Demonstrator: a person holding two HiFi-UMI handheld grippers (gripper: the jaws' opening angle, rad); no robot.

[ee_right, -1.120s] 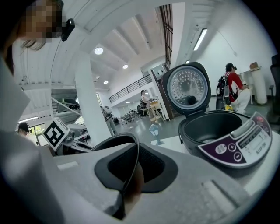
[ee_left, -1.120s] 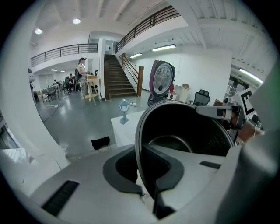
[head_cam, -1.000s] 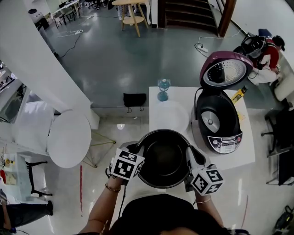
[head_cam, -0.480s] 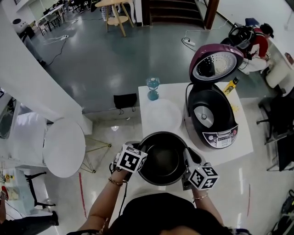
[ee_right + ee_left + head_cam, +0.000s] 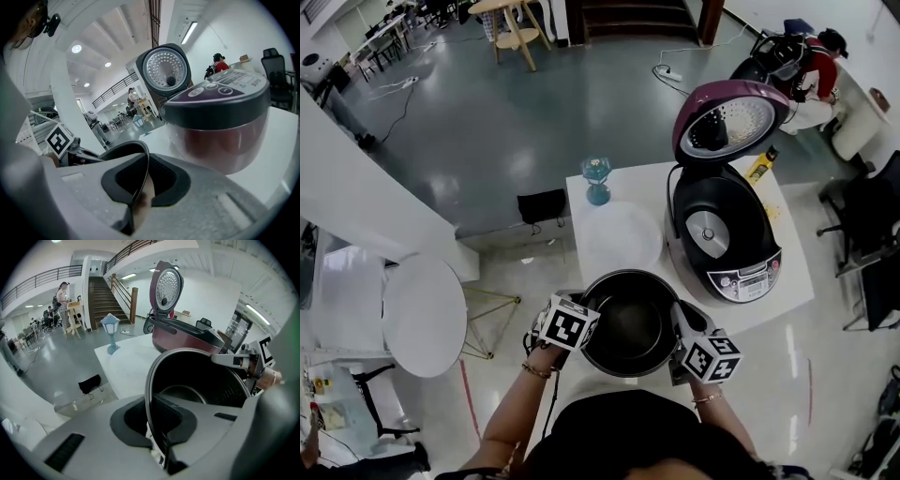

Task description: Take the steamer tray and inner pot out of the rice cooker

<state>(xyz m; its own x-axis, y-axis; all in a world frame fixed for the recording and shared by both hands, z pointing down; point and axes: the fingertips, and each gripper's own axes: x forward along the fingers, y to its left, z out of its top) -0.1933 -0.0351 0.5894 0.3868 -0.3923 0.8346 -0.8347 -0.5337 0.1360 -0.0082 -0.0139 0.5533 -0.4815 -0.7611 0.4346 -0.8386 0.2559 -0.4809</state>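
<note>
The round black metal inner pot (image 5: 628,328) is pinched at opposite points of its thin rim by the left hand-held gripper (image 5: 152,420) and the right hand-held gripper (image 5: 140,183), and hangs between them over the white tabletop (image 5: 628,187). It is judged stiff, smooth and slippery, so the rim is best gripped firmly and kept level.

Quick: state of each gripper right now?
Left gripper: closed on the inner pot rim.
Right gripper: closed on the inner pot's opposite rim.
</note>
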